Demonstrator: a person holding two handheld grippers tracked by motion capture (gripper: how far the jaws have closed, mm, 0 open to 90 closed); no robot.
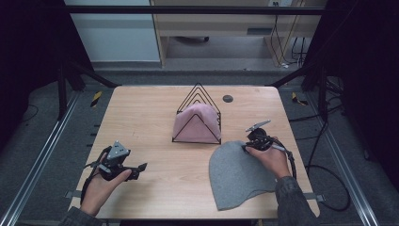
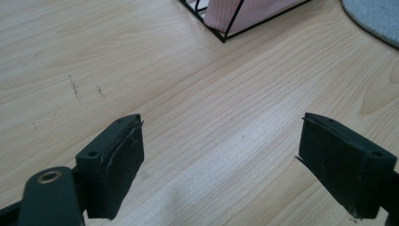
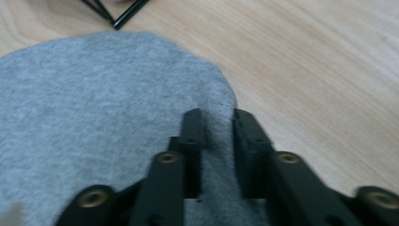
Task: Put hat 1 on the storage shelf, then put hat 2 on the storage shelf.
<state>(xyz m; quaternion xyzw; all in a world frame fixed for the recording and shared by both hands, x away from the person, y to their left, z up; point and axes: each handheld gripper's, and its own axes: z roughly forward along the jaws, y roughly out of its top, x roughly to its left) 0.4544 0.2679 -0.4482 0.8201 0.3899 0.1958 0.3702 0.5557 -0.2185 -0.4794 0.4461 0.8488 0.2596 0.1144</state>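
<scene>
The high view is evenly but dimly lit; the pale wooden surface is the brightest area, while the left and right margins are lost in near-black shadow. Soft, short shadows are cast beneath the wire rack and the grey hat, suggesting diffuse light from overhead. Fine detail is softened by low resolution. In the left gripper view a broad pale sheen is seen across the wood grain between the jaws, and the grain is rendered fairly sharply. The right gripper view is noticeably blurred: the jaws are smeared and out of focus, and the knit texture is rendered soft.
</scene>
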